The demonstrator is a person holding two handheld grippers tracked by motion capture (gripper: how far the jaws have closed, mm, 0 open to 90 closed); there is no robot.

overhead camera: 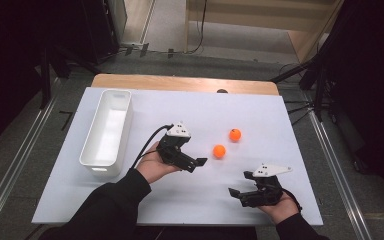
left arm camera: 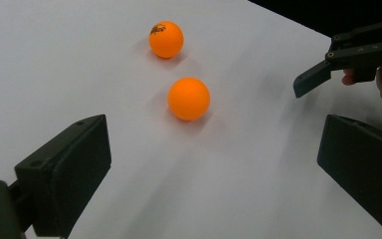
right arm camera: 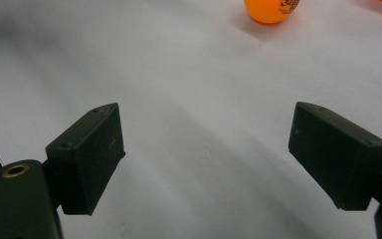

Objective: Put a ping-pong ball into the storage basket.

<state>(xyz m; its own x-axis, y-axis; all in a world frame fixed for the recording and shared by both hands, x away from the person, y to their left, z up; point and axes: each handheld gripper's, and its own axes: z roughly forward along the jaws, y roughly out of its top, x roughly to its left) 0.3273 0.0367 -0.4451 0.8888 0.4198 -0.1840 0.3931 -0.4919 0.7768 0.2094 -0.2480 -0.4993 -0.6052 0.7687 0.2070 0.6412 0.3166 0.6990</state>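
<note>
Resting on the white sheet (overhead camera: pixel 190 200) two orange balls (overhead camera: pixel 219 151), white bin (overhead camera: pixel 106 131) left, both grippers' fingers spread wide, empty.

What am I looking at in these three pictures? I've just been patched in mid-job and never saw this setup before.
A person sits at a white table holding a hand-held gripper in each hand; there is no robot arm. The high view looks down from above: left gripper, right gripper. The other two pictures come from cameras riding on each gripper, looking along its black jaws. On the table lie two orange balls, near ball and far ball, and a white bin at the left. Both grippers are open and hold nothing.
</note>
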